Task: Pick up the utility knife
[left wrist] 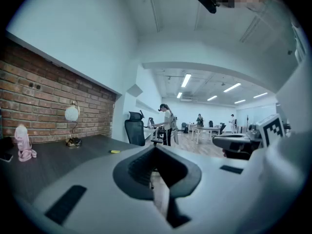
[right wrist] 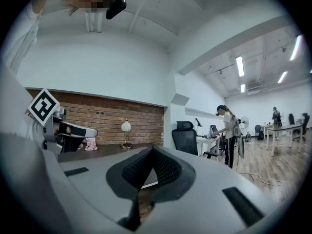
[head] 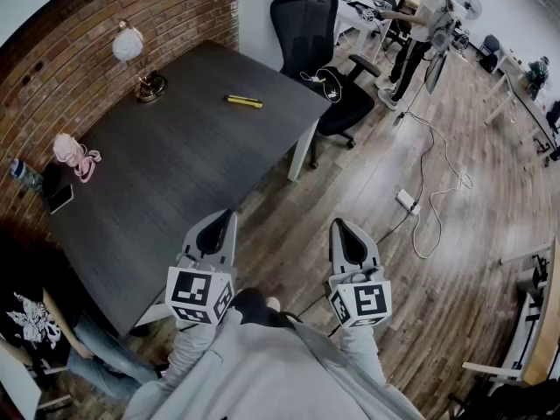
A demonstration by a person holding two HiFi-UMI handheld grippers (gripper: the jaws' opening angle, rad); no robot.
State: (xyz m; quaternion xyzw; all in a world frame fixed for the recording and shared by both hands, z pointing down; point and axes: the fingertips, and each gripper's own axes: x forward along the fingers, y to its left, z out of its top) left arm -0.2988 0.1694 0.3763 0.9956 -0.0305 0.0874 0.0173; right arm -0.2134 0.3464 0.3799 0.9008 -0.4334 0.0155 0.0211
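The yellow utility knife point(head: 244, 101) lay flat on the far part of the dark table point(head: 175, 164), near the edge by the black office chair point(head: 308, 24) and well apart from both grippers; in the left gripper view it was only a small yellow sliver point(left wrist: 114, 151) on the tabletop. It would likely be light and stiff, slim and low, and apt to skid on the smooth top; a grip across the narrow mid-body seemed safest, since it was too small to tell whether the blade was out. The left gripper point(head: 224, 222) was held over the table's near end, jaws together on nothing; the right gripper point(head: 343, 229), jaws also together and empty, was beside it over the wooden floor point(head: 437, 304); both pointed forward, roughly level, close to the person's body.
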